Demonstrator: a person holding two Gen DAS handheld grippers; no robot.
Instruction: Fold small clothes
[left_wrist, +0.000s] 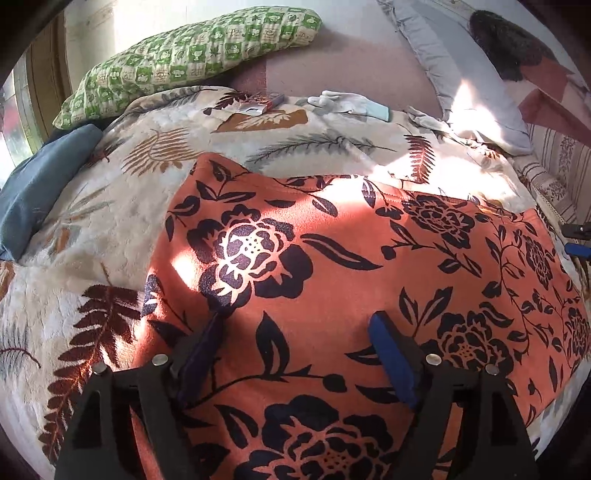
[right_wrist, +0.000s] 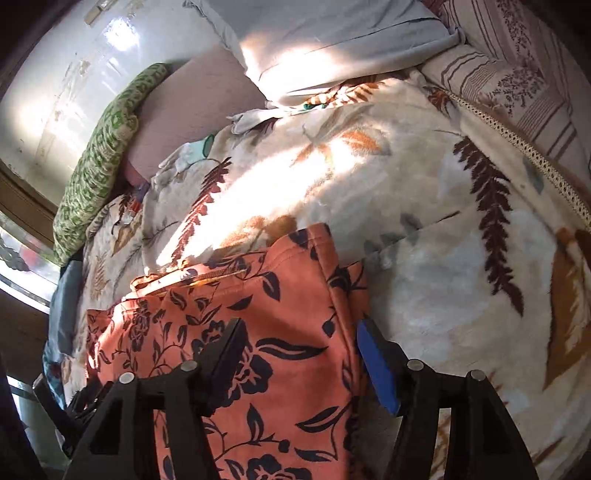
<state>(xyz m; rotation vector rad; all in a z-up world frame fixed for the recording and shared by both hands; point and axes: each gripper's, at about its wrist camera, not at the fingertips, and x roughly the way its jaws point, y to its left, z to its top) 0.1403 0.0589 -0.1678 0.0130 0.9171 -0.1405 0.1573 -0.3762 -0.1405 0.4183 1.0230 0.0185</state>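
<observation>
nearest, the left gripper (left_wrist: 295, 332) hangs over the middle of the orange cloth (left_wrist: 332, 266), fingers spread wide, nothing between them but flat fabric below. the right gripper (right_wrist: 299, 343) also stands open, straddling the cloth's right hem, one finger over the print and the blue pad just past the edge; no pinch yet that i can see.

the cloth lies spread on the blanket (left_wrist: 110, 206), fairly flat, its far edge a little rumpled in the right view.

risks, as i judge them: the blanket is thick and fluffy, so a deep pinch could catch pile along with the hem and drag both. a grab in mid-cloth by the left would bunch it rather than fold it. strong sun patches wash out the far edge, so it is easy to misjudge.

room: bare blanket right of the hem and beyond the cloth. farther off lie a glove (left_wrist: 347, 103), a small box (left_wrist: 264, 103), a green pillow (left_wrist: 192, 55) and a grey pillow (left_wrist: 458, 74), well apart.
</observation>
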